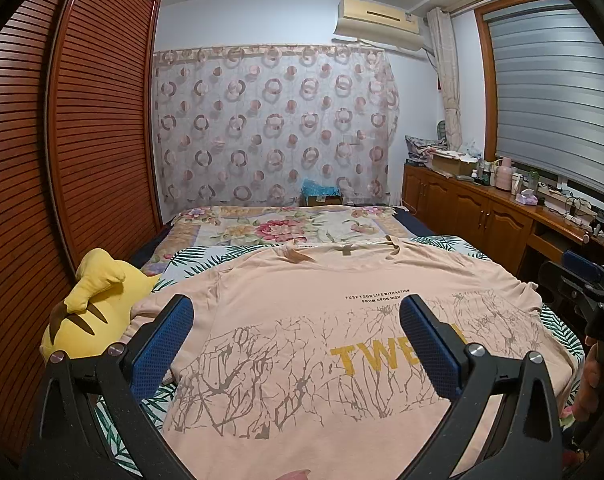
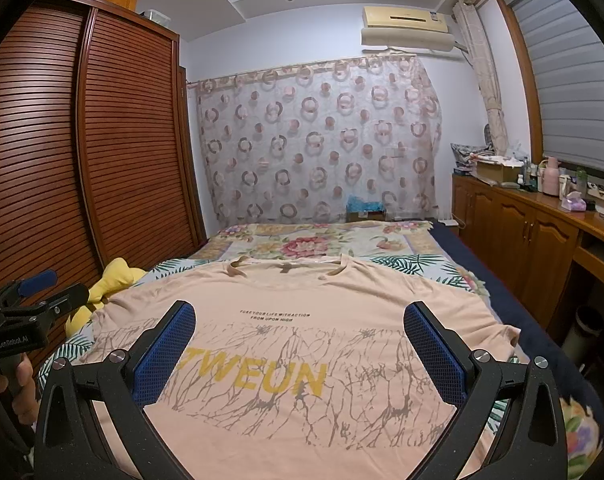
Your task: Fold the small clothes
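T-shirt (image 2: 285, 344): spread flat, print up, on the bed (image 2: 382, 248), collar at the far end.
Left gripper (image 1: 297, 340): jaws wide apart, empty, above the shirt.
Right gripper (image 2: 299, 344): likewise.
Risk: pinching the sheet along with the cloth; the plush toy (image 1: 89, 304) beside the left sleeve could snag.

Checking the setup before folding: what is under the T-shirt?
The T-shirt lies on a leaf-print sheet that shows around its edges. What lies beneath its middle is covered.
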### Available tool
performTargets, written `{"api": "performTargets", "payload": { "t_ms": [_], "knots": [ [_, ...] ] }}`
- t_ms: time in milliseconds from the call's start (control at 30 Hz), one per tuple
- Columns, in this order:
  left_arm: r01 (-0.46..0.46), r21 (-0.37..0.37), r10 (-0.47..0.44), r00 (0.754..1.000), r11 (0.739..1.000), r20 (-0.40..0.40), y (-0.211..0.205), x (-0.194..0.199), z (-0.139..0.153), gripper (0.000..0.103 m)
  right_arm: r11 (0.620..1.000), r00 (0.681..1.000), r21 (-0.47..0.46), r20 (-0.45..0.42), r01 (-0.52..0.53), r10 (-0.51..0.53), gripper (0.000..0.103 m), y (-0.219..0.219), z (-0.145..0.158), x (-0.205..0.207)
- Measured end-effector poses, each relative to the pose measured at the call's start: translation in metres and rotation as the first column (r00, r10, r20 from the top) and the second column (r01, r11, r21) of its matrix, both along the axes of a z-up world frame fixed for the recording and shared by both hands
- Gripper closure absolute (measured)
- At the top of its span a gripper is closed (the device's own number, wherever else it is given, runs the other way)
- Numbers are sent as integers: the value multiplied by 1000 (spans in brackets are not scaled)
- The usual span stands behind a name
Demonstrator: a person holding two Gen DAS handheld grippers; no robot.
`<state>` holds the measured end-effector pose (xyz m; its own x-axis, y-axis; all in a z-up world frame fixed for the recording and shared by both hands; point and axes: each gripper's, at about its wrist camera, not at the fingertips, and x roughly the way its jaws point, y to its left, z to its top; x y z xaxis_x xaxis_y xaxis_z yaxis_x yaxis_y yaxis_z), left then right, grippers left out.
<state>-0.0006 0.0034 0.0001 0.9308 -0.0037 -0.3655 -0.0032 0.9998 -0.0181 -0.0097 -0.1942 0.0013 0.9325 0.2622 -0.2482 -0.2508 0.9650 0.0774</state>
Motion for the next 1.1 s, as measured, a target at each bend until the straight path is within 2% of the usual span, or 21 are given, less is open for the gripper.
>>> {"api": "performTargets", "payload": {
  "t_ms": [1100],
  "knots": [
    [0, 3, 0, 1000, 1000, 5, -1, -1, 0, 0, 1000, 1000, -3, 2, -6, 6, 0, -2, -1, 4]
  ]
}}
